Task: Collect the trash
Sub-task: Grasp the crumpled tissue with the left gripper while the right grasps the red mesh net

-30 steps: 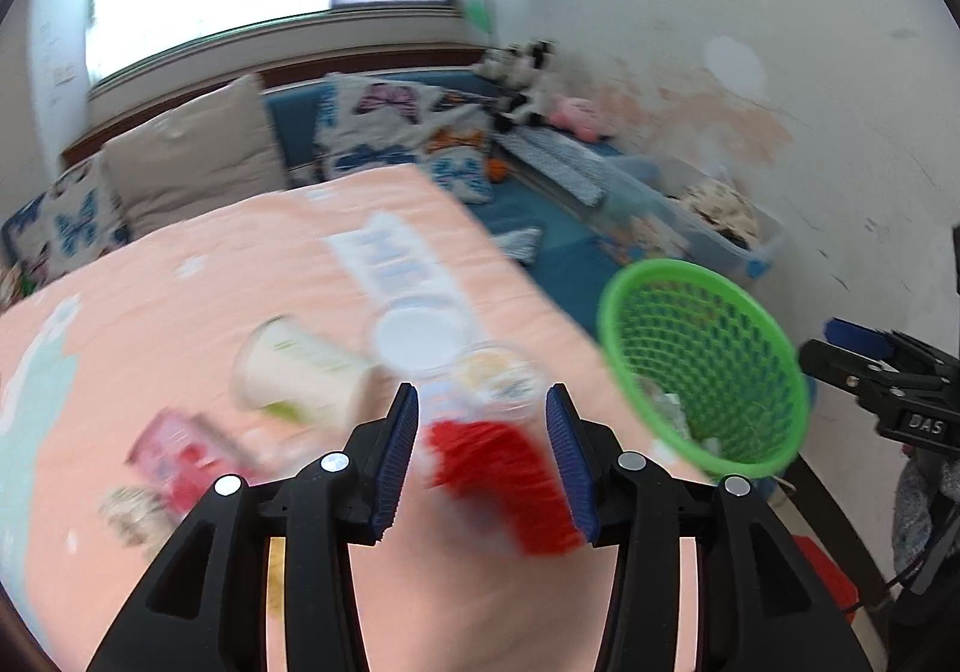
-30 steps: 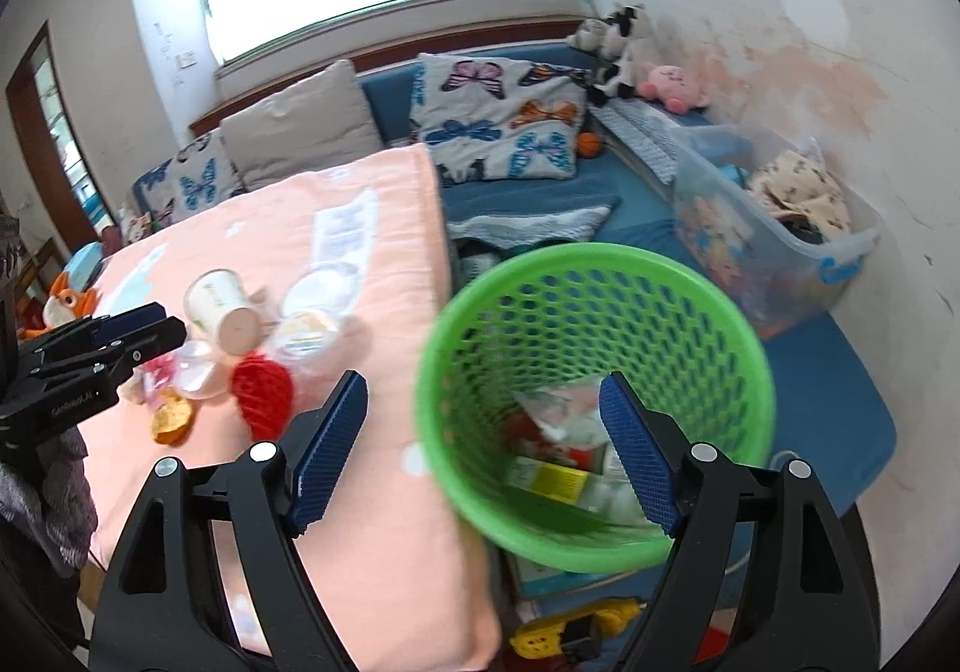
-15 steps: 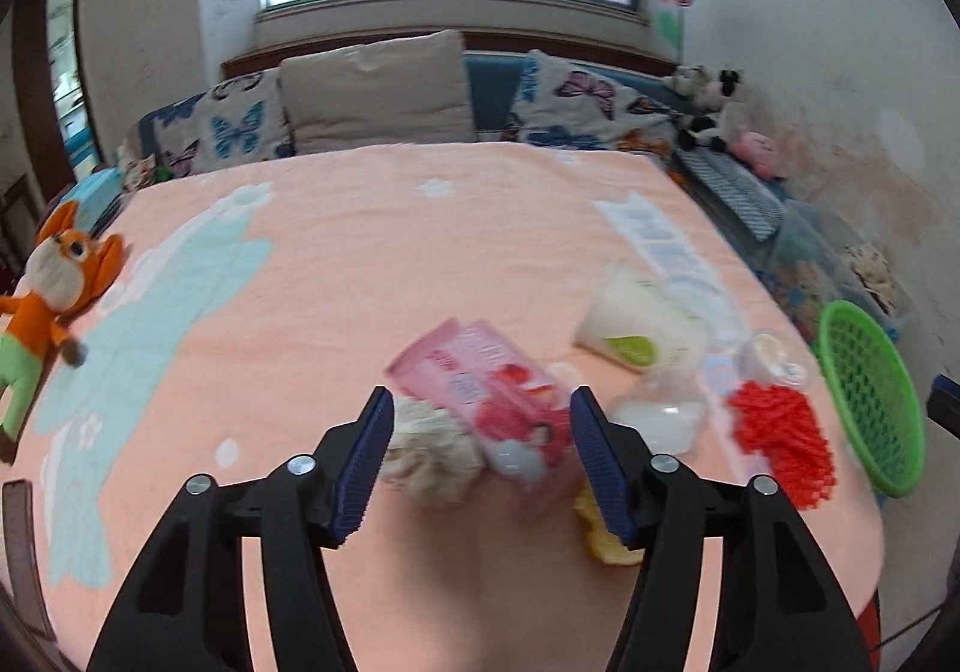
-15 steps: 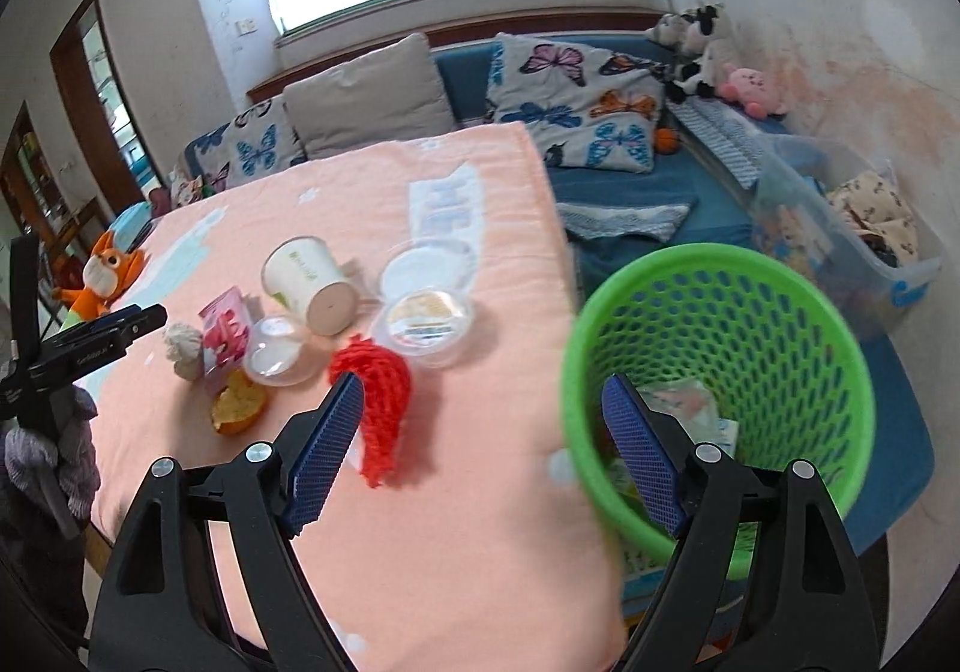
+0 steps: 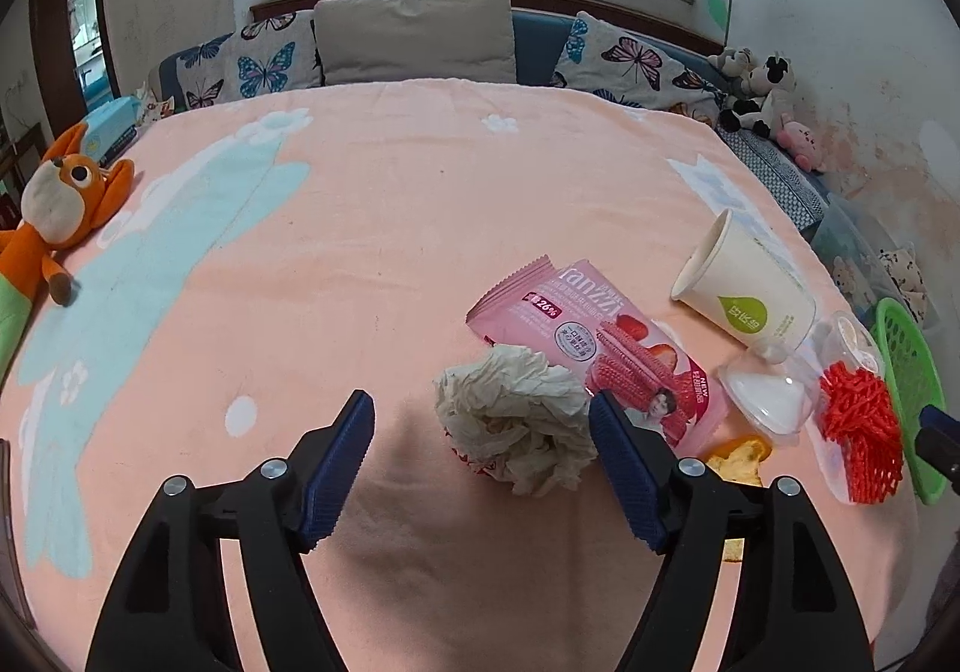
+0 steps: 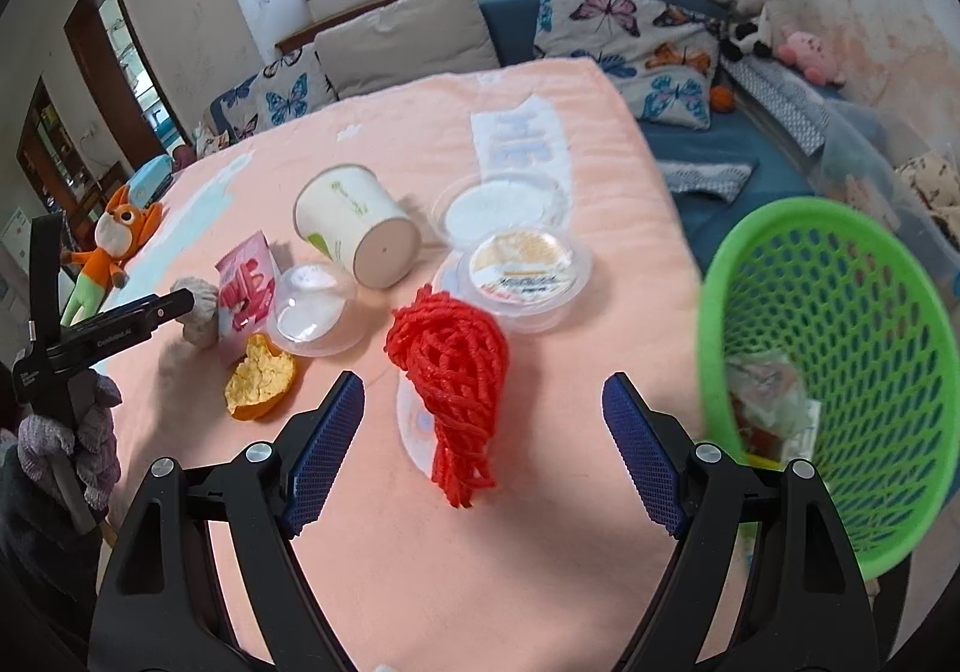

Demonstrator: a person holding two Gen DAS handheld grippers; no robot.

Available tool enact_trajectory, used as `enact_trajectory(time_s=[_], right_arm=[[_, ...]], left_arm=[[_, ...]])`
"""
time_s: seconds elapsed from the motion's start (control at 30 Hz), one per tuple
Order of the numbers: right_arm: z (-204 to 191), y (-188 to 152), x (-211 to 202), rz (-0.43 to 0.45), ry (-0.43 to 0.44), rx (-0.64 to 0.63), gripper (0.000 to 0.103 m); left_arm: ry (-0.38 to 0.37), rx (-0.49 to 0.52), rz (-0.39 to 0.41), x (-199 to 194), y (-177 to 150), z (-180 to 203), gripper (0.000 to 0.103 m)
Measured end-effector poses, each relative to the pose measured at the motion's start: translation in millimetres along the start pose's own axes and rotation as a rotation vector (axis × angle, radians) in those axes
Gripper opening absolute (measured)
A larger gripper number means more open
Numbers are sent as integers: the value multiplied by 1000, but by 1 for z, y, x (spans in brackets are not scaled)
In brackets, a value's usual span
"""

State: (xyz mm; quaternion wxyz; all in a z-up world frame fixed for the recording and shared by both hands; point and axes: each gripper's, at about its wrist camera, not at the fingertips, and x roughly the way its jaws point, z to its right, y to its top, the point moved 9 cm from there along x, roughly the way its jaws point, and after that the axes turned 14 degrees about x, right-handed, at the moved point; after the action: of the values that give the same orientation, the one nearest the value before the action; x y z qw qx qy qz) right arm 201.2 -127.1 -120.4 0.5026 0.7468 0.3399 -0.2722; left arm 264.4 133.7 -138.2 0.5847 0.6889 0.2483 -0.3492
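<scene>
Left view: left gripper (image 5: 480, 435) fingers opening, nothing clamped; paper wad (image 5: 519, 426) on bed betw. them, touching the pink wrapper (image 5: 591, 348).
Wad feel: prob. light, soft, squashy; pinch across middle.
Right view: right gripper (image 6: 483, 414) fingers apart, empty; red net (image 6: 453, 366) on bed betw. them, green basket (image 6: 840, 372) near.

Basket (image 5: 907, 372): cut by the left view's right edge, only a strip of rim and mesh seen.
Peel (image 5: 737, 453): partly hidden behind the left gripper's finger (image 5: 630, 477).
Wrapper (image 6: 243, 294): lower end covered by the dome lid (image 6: 312, 318).
Basket contents (image 6: 771, 402): blurred, unidentifiable.
Wrapper print: too small to be read.
</scene>
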Motion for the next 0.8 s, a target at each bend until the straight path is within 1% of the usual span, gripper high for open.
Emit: enact_trajectory(time_s=[0.1, 0.23, 0.33, 0.43, 0.5, 0.57, 0.6, 0.67, 0.7, 0.73, 0.77, 0.8], right_arm=[[-2, -1, 10, -19, 2, 10, 81], [-4, -3, 21, -37, 2, 16, 76], [-6, -5, 29, -51, -1, 16, 70], [-7, -7, 35, -60, -2, 19, 64], [-7, -7, 38, -65, 1, 22, 60], [-6, -8, 40, -68, -1, 24, 55], [-6, -8, 41, -69, -2, 23, 54], [-6, -9, 41, -66, 3, 27, 48], [-6, -9, 40, -67, 6, 28, 46], [-7, -9, 40, -69, 9, 27, 42], [-7, -9, 39, -67, 11, 28, 38], [-7, -9, 37, -62, 13, 29, 37]], left_arm=[[-23, -8, 2, 4, 1, 1, 71], [-38, -1, 6, 7, 2, 4, 71], [-64, -4, 7, 9, 3, 5, 65], [-96, -8, 12, 9, 4, 7, 57], [-117, -7, 21, 7, 5, 9, 46], [-122, -3, 28, 6, 6, 10, 43], [-123, 1, 31, 5, 5, 11, 39], [-121, 3, 37, 2, 5, 12, 33], [-123, 3, 39, 1, 4, 12, 31], [-121, 3, 41, 0, 4, 12, 26], [-113, 6, 40, -1, 3, 12, 16], [-116, 4, 37, -1, 3, 11, 15]])
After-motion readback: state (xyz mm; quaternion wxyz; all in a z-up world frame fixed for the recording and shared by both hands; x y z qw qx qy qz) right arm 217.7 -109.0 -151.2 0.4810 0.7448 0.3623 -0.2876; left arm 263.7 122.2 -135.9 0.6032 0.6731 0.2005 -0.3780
